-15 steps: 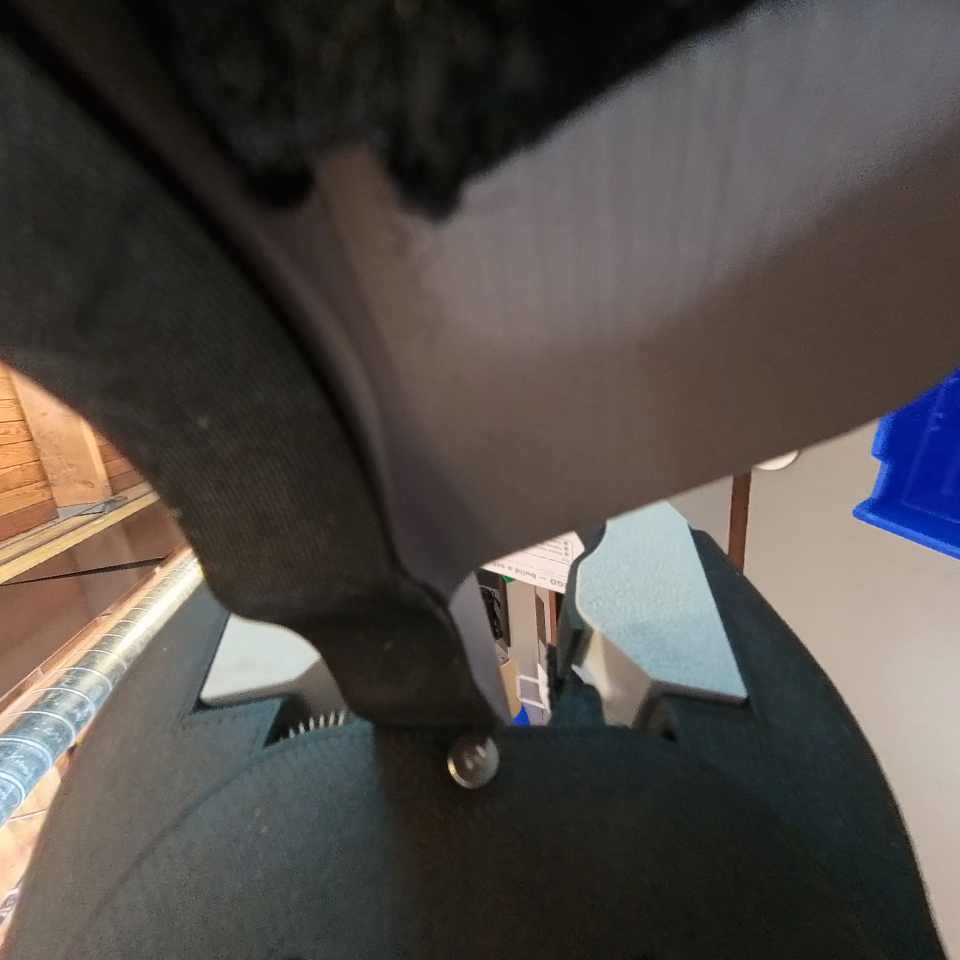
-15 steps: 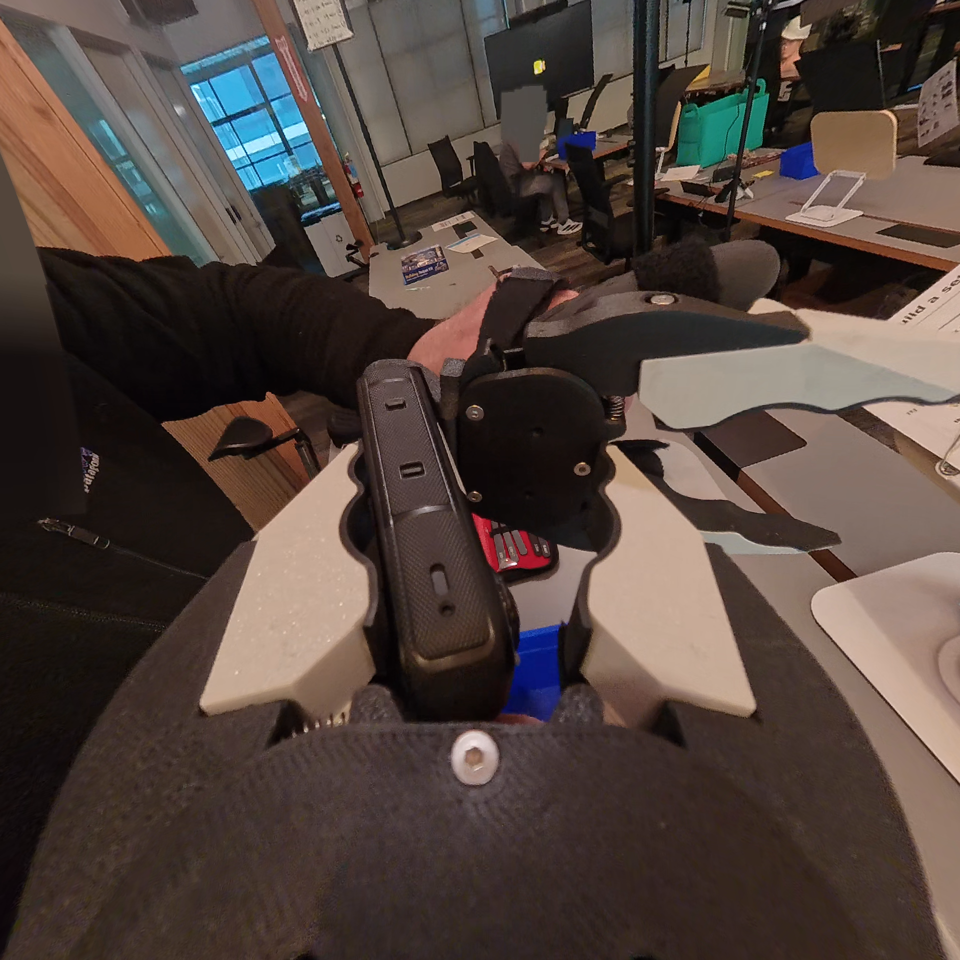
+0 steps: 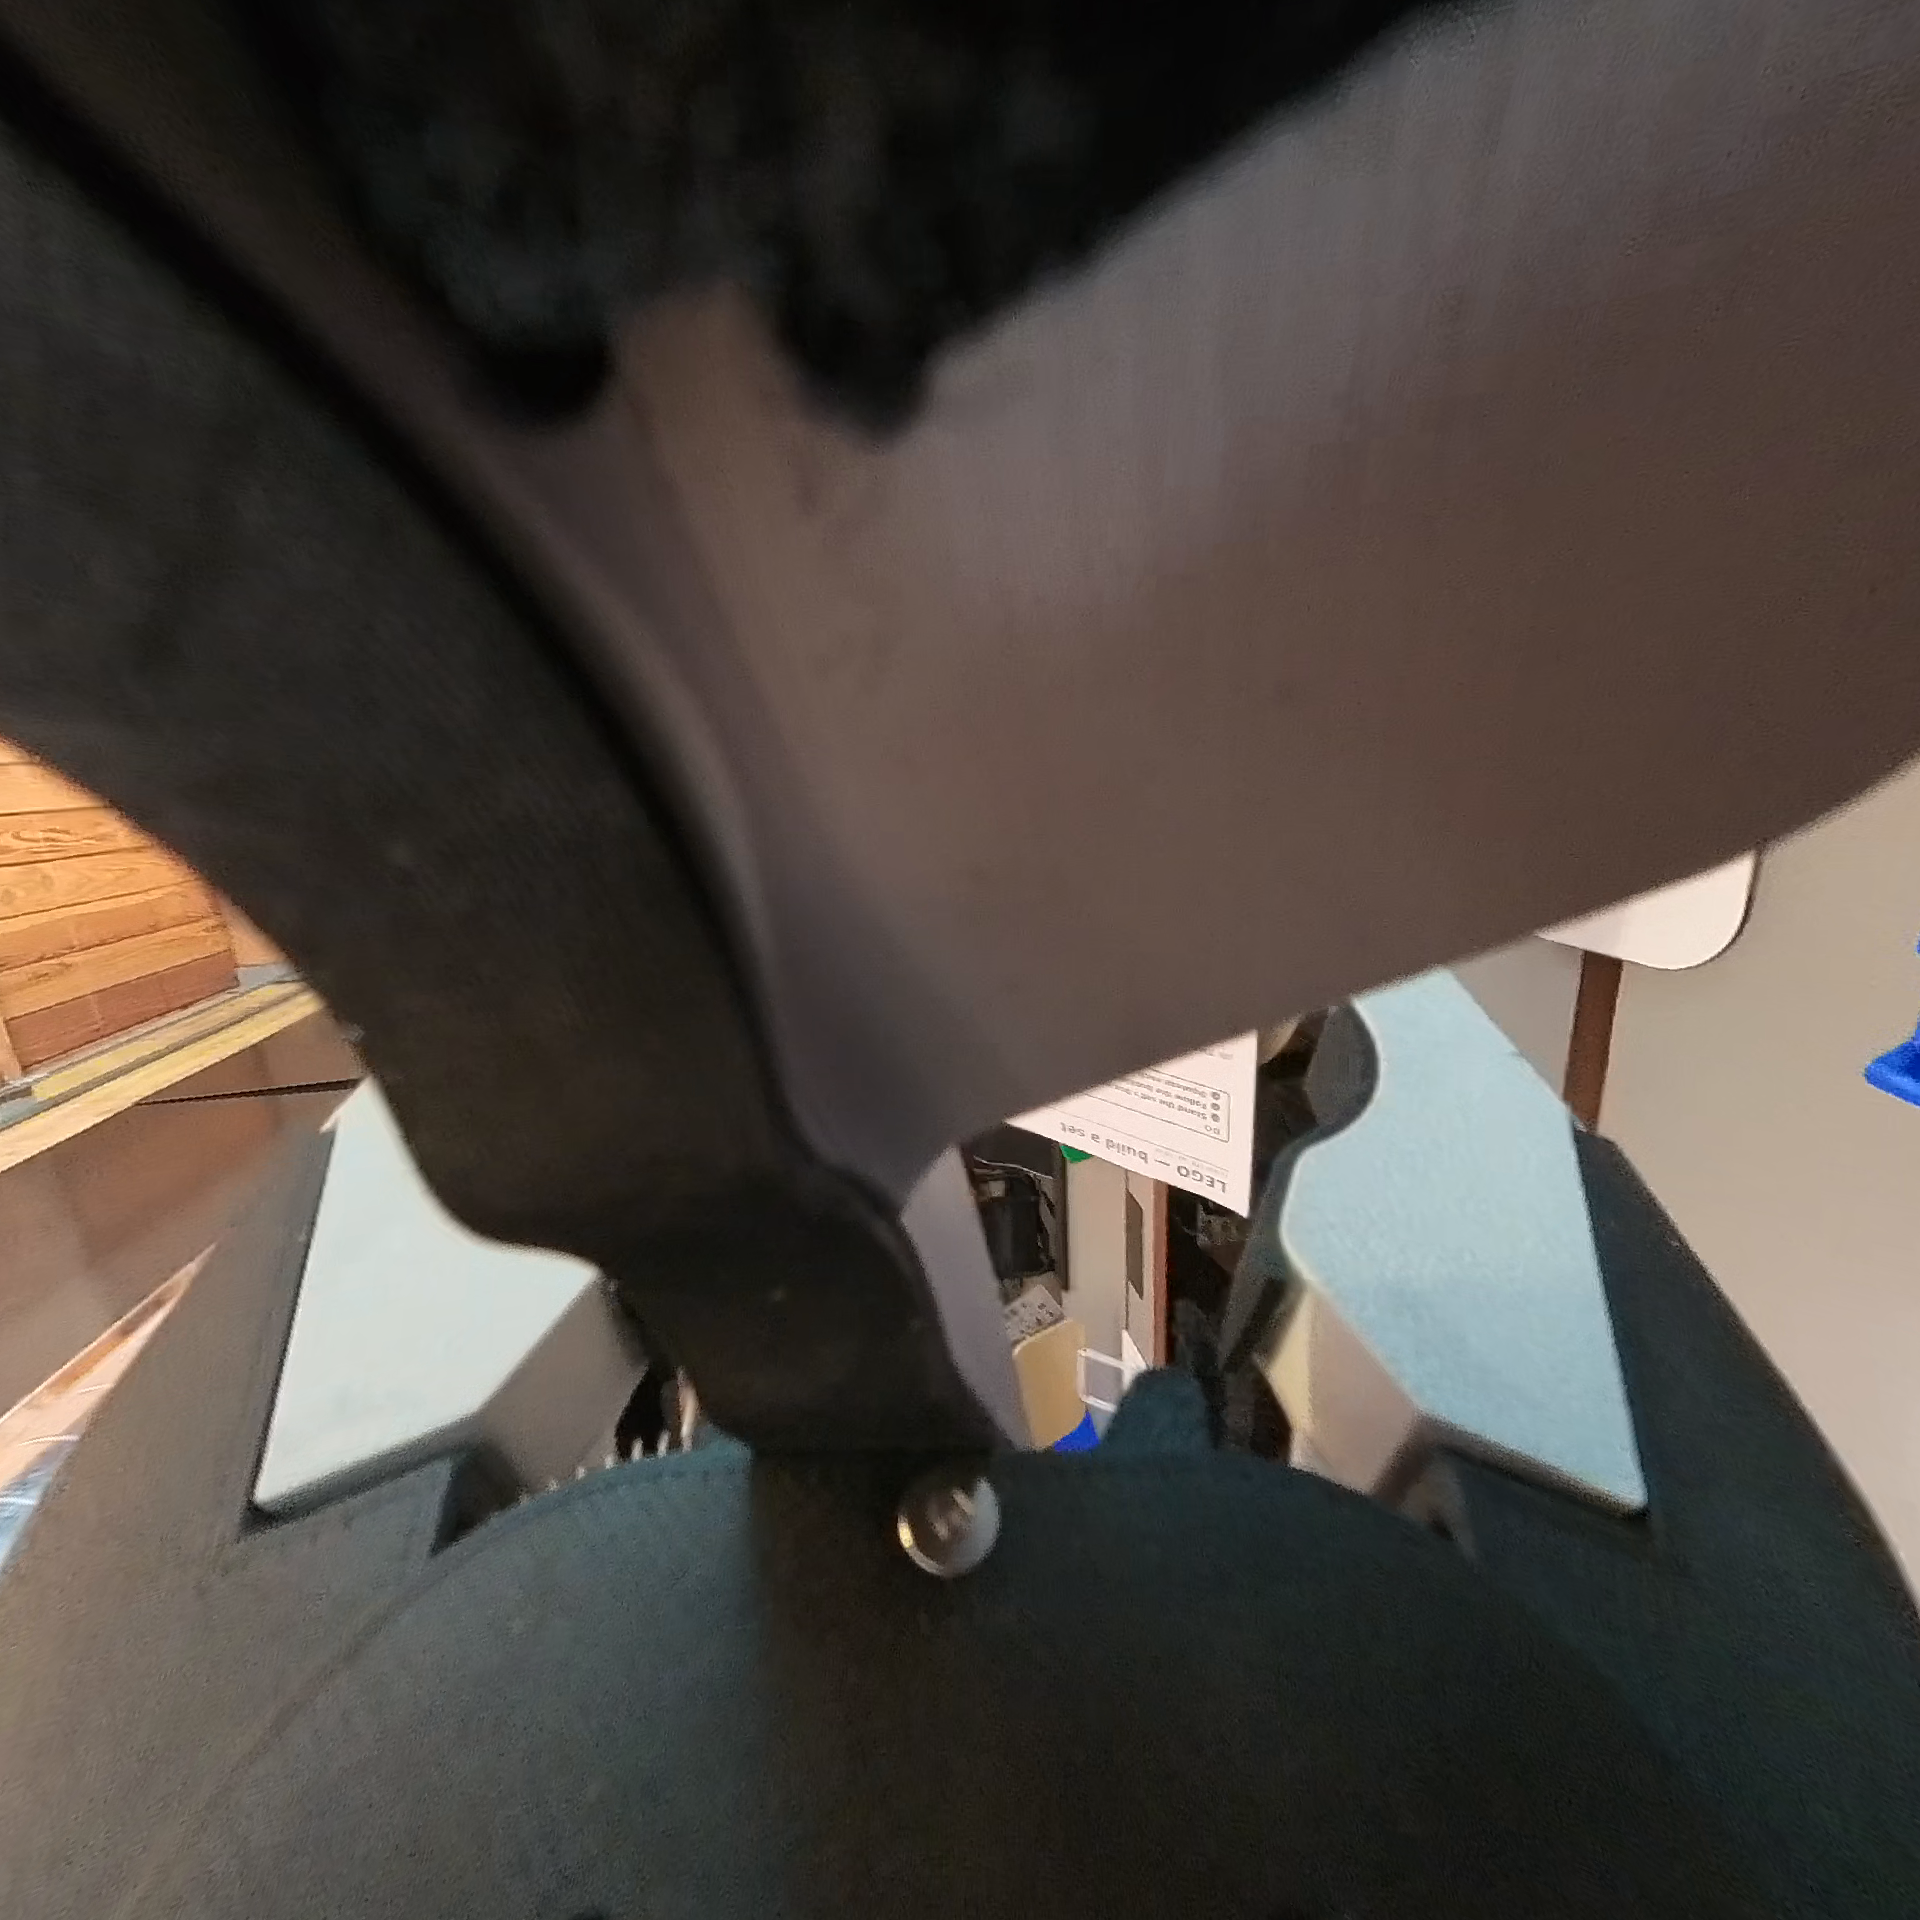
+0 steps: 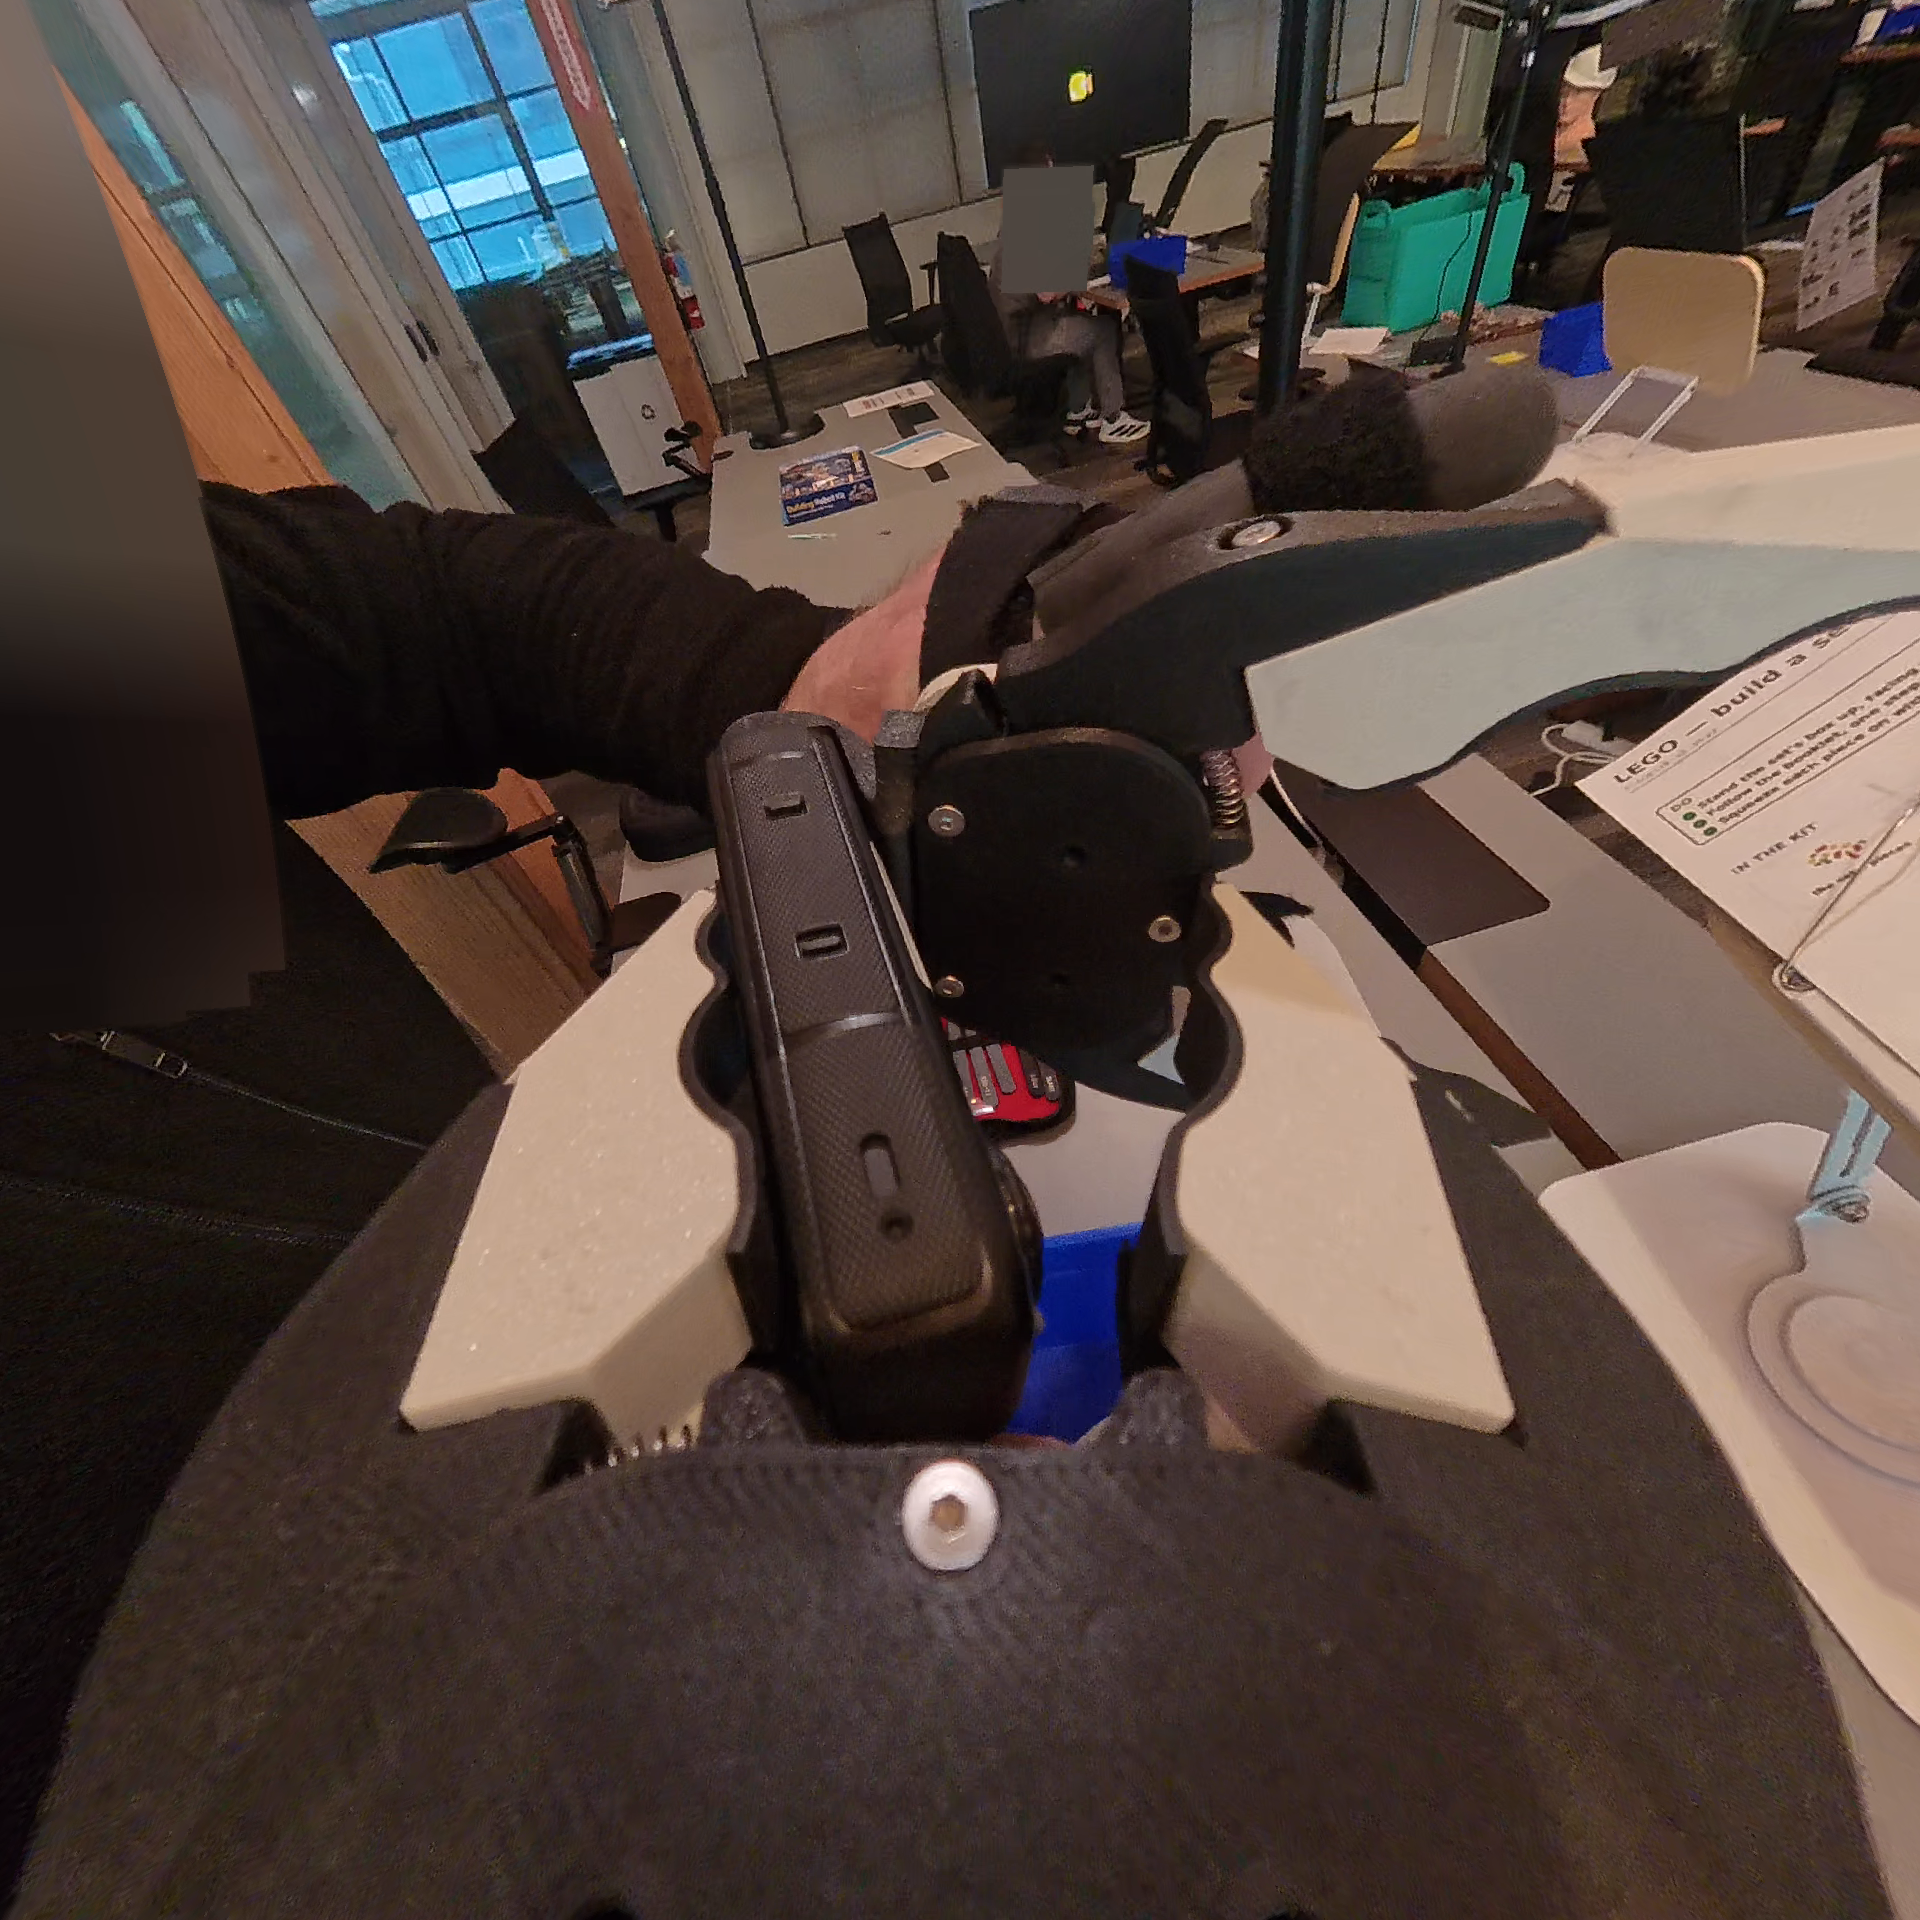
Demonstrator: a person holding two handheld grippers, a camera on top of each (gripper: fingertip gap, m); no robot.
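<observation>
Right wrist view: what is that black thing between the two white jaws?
A black textured phone-like case stands between them, hugging one jaw; a blue bin peeks out beneath. The right wrist view shows it.

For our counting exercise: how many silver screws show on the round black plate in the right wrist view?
3 screws: one at the plate's upper left, one lower left, one at its right edge. The black device may hide more.
</observation>
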